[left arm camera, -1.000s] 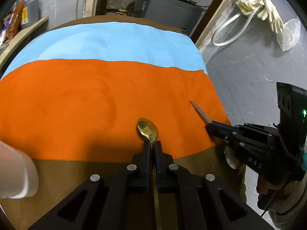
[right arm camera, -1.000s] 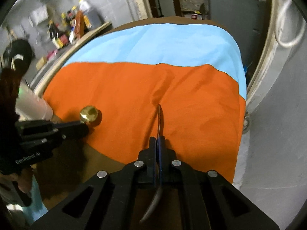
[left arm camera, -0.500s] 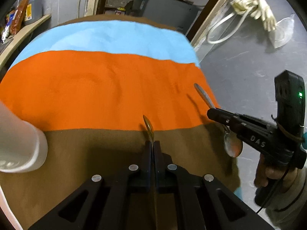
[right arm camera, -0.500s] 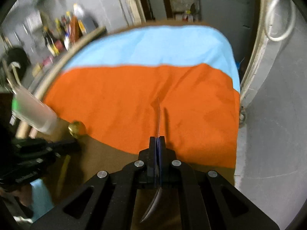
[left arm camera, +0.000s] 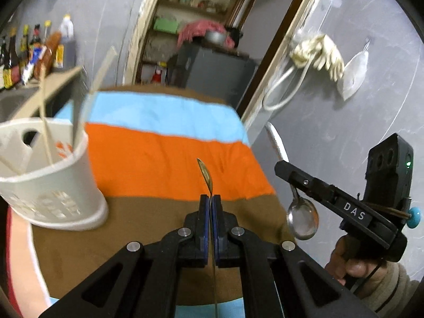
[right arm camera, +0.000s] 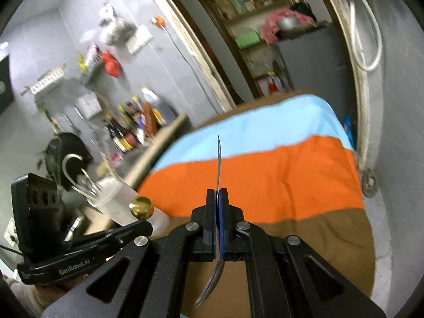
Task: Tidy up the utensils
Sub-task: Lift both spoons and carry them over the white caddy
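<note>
Utensils are in both my grippers, lifted clear of the table [left arm camera: 148, 228], whose striped cloth [left arm camera: 164, 164] in blue, orange and brown fills most of both views; its near edge is cut off by my own tools. On the cloth's left side I see a white holder [left arm camera: 53, 185], blurred, with pale sticks [left arm camera: 45, 122] poking out that I cannot name for certain. In the right wrist view that holder is mostly hidden behind my left gripper [right arm camera: 148, 226], so only a smeared pale shape shows. My left gripper [left arm camera: 211, 198] has its jaws pressed together on a gold spoon [left arm camera: 205, 175], bowl forward and edge-on; the handle runs back under the tool out of sight. My right gripper [right arm camera: 219, 193] is clamped on a silver spoon [right arm camera: 219, 159] by the handle, the bowl hanging beneath the jaws. From the left view the silver spoon [left arm camera: 302, 221] dangles bowl-down off the table's right edge, beneath the right gripper [left arm camera: 281, 165].
</note>
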Available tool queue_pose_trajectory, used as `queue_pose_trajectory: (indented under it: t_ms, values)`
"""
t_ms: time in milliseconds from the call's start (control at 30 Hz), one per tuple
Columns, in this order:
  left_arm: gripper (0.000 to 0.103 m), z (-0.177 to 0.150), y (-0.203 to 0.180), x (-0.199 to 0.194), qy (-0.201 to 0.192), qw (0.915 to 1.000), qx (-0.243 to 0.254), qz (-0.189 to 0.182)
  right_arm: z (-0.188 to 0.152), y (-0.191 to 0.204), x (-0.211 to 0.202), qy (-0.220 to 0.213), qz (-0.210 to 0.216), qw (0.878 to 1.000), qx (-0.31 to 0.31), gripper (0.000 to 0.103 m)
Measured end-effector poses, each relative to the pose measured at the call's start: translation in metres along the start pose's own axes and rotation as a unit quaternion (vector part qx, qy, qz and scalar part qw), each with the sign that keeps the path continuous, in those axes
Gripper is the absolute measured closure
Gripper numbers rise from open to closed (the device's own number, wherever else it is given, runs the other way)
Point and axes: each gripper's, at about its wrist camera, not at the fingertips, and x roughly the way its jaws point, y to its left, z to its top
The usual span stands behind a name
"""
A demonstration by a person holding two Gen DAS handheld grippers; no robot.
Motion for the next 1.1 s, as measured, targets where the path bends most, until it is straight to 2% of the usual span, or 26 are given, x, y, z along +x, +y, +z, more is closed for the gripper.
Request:
queue_pose_trajectory:
  t_ms: [200,433,700,933,1100]
  values:
    - [0.101,0.018,0.008,-0.034,-0.042,0.9991,0.004,0.000,0.021,0.030,-0.001,-0.053,0.032,0.998,0.005,0.101]
    - [0.101,0.038,0.033,-0.078,-0.084,0.9964,0.001,0.011,0.043,0.081,0.008,-0.101,0.072,0.992,-0.034,0.101]
    - [0.101,0.055,0.071,-0.115,-0.123,0.9916,-0.008,0.038,0.055,0.137,0.025,-0.133,0.112,0.983,-0.054,0.101]
    - [0.101,0.068,0.114,-0.140,-0.162,0.9844,-0.021,0.065,0.058,0.183,0.040,-0.161,0.119,0.976,-0.080,0.101]
    - [0.101,0.080,0.155,-0.142,-0.188,0.9796,-0.043,0.054,0.061,0.204,0.052,-0.186,0.115,0.972,-0.085,0.101]
